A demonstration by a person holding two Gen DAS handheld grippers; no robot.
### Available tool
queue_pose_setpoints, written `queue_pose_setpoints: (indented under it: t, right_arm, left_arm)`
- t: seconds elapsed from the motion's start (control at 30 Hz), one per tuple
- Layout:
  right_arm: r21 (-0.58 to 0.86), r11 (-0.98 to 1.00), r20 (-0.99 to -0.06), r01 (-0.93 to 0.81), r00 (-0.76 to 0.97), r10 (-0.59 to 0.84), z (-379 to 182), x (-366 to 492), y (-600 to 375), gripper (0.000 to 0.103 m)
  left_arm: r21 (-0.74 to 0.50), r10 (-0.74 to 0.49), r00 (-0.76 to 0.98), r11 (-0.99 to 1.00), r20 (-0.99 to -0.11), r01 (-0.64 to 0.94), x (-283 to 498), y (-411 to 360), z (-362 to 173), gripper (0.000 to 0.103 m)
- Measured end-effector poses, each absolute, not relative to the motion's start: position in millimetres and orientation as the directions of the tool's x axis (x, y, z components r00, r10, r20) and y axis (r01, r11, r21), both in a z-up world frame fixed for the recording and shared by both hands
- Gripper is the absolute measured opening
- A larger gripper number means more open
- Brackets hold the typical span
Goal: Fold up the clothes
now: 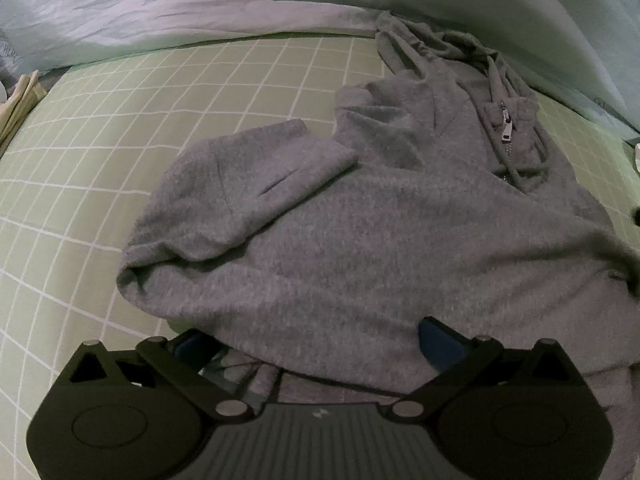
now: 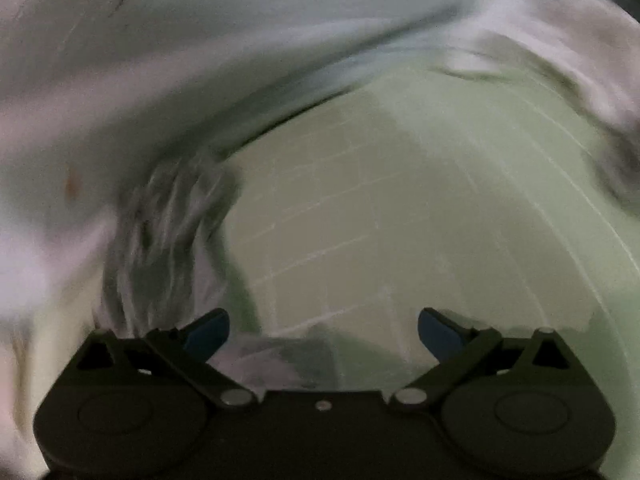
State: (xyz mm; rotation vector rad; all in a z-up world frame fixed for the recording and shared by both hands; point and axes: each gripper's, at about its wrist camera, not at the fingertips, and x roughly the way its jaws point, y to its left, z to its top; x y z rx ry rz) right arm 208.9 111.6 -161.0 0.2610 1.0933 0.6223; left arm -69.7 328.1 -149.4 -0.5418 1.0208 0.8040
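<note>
A grey zip hoodie point(image 1: 360, 220) lies on the green checked bed sheet point(image 1: 120, 120). One sleeve point(image 1: 256, 176) is folded across its front, and the hood and metal zipper pull point(image 1: 506, 124) lie at the far right. My left gripper point(image 1: 316, 344) is open, with the hoodie's near hem lying between its spread blue-padded fingers. The right wrist view is heavily motion-blurred. My right gripper point(image 2: 324, 332) is open and empty above the sheet point(image 2: 400, 220), with a blurred grey piece of the hoodie point(image 2: 168, 240) to its left.
A pale crumpled quilt point(image 1: 140, 12) lies along the far side of the bed and fills the upper part of the right wrist view point(image 2: 200, 60). Some folded fabric point(image 1: 20, 96) sits at the left edge.
</note>
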Motion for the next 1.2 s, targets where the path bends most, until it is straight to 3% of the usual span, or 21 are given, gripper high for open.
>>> queue_pose_setpoints:
  t: [0.1, 0.27, 0.37, 0.43, 0.63, 0.7, 0.77, 0.9, 1.1, 1.17, 1.2]
  right_arm:
    - [0.444, 0.829, -0.767, -0.342, 0.334, 0.548, -152, 190, 89, 0.102]
    - [0.107, 0.776, -0.752, -0.622, 0.460, 0.472, -125, 111, 87, 0.087]
    - [-0.030, 0.673, -0.739, -0.739, 0.469, 0.483, -124, 73, 92, 0.066]
    - [-0.105, 0.603, -0.735, -0.791, 0.470, 0.488, -126, 55, 98, 0.040]
    - [-0.279, 0.444, -0.724, -0.852, 0.490, 0.485, -138, 30, 120, 0.045]
    - [-0.346, 0.391, -0.710, -0.853, 0.511, 0.484, -140, 23, 125, 0.042]
    - [-0.366, 0.370, -0.702, -0.854, 0.514, 0.493, -140, 20, 126, 0.007]
    - [-0.398, 0.405, -0.621, -0.823, 0.567, 0.542, -113, 9, 109, 0.008]
    - [-0.393, 0.390, -0.686, -0.833, 0.548, 0.478, -137, -5, 95, 0.007]
    - [-0.369, 0.443, -0.667, -0.817, 0.565, 0.485, -126, -2, 93, 0.010]
    - [-0.361, 0.441, -0.690, -0.822, 0.553, 0.466, -127, 3, 95, 0.019]
  left_arm:
    - [-0.038, 0.324, 0.280, 0.589, -0.904, -0.807, -70, 329, -148, 0.103]
    - [-0.055, 0.312, 0.276, 0.565, -0.909, -0.823, -78, 329, -146, 0.103]
    - [-0.066, 0.306, 0.275, 0.552, -0.912, -0.831, -84, 328, -144, 0.103]
    - [-0.072, 0.301, 0.274, 0.543, -0.913, -0.837, -88, 328, -143, 0.103]
    - [-0.092, 0.287, 0.272, 0.515, -0.918, -0.852, -100, 326, -140, 0.103]
    - [-0.101, 0.282, 0.274, 0.505, -0.920, -0.857, -104, 326, -140, 0.103]
    - [-0.119, 0.271, 0.283, 0.495, -0.920, -0.861, -108, 328, -142, 0.103]
    - [-0.109, 0.274, 0.281, 0.510, -0.920, -0.853, -108, 326, -142, 0.103]
    - [-0.087, 0.272, 0.261, 0.519, -0.926, -0.850, -111, 329, -144, 0.103]
    - [-0.074, 0.275, 0.248, 0.518, -0.929, -0.852, -115, 330, -145, 0.103]
    - [-0.067, 0.277, 0.241, 0.517, -0.930, -0.853, -117, 331, -145, 0.103]
